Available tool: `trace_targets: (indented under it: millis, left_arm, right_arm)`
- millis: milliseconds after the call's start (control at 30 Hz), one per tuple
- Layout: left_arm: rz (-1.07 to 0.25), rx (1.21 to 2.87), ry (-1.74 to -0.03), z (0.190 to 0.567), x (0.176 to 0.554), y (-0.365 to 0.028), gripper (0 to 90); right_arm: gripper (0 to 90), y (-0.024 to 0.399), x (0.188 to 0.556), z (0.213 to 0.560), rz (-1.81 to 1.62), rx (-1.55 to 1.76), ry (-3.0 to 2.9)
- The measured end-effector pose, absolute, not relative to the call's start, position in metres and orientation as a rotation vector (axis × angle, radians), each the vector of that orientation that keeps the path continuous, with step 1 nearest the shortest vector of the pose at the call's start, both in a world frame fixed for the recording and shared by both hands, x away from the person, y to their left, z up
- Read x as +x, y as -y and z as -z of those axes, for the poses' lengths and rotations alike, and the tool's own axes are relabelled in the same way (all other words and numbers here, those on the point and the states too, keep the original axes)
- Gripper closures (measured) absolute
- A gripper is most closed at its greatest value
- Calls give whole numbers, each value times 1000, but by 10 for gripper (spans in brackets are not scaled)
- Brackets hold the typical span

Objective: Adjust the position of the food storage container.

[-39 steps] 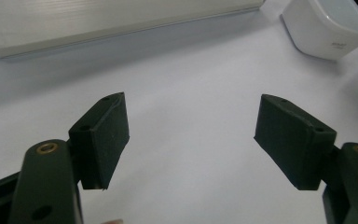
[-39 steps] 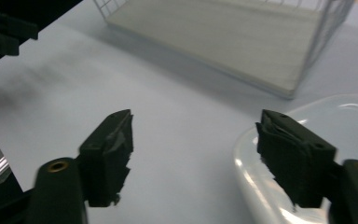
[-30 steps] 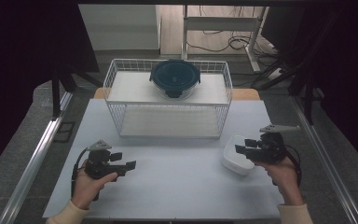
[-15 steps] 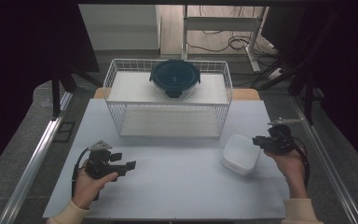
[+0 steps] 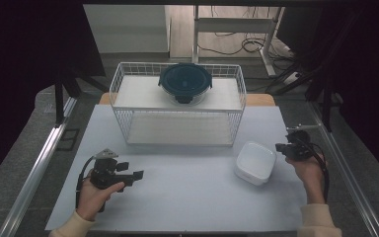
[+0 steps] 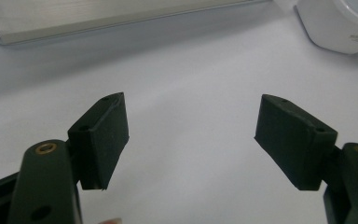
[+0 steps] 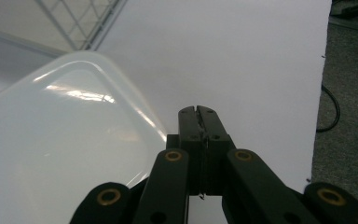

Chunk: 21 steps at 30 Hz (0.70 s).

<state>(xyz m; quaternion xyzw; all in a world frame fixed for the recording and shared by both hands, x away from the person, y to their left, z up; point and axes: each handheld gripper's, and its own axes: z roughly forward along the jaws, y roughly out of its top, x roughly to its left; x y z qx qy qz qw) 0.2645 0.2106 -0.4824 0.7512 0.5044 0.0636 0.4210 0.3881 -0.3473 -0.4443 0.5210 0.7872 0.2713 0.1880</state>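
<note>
A white square lidded box (image 5: 255, 162) sits on the white table mat at the right. In the right gripper view the box (image 7: 60, 140) lies just left of my jaws. My right gripper (image 5: 280, 147) hovers just right of it. That gripper (image 7: 199, 112) has just been closing and is now shut, with nothing between its pads. My left gripper (image 5: 131, 170) rests low at the front left, and its jaws (image 6: 191, 116) stand wide open over bare mat. The box (image 6: 340, 23) is far off at the top right of the left gripper view.
A white wire basket rack (image 5: 177, 106) stands at the back middle of the mat. A dark round lidded bowl (image 5: 185, 83) rests on its upper shelf. The mat's right edge (image 7: 324, 70) runs close beside my right gripper, with dark floor and a cable beyond.
My right hand has moved rightward off the white box, leaving it on the mat, and its jaws have closed. The left hand has stayed still.
</note>
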Motion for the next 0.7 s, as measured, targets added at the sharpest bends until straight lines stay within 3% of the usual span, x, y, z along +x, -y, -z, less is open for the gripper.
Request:
trace_targets:
  millis: [700]
  left_arm:
    - [-151, 1891, -1265, 484, 265, -209, 249]
  right_arm:
    - [895, 331, 396, 457, -745, 1351, -2359]
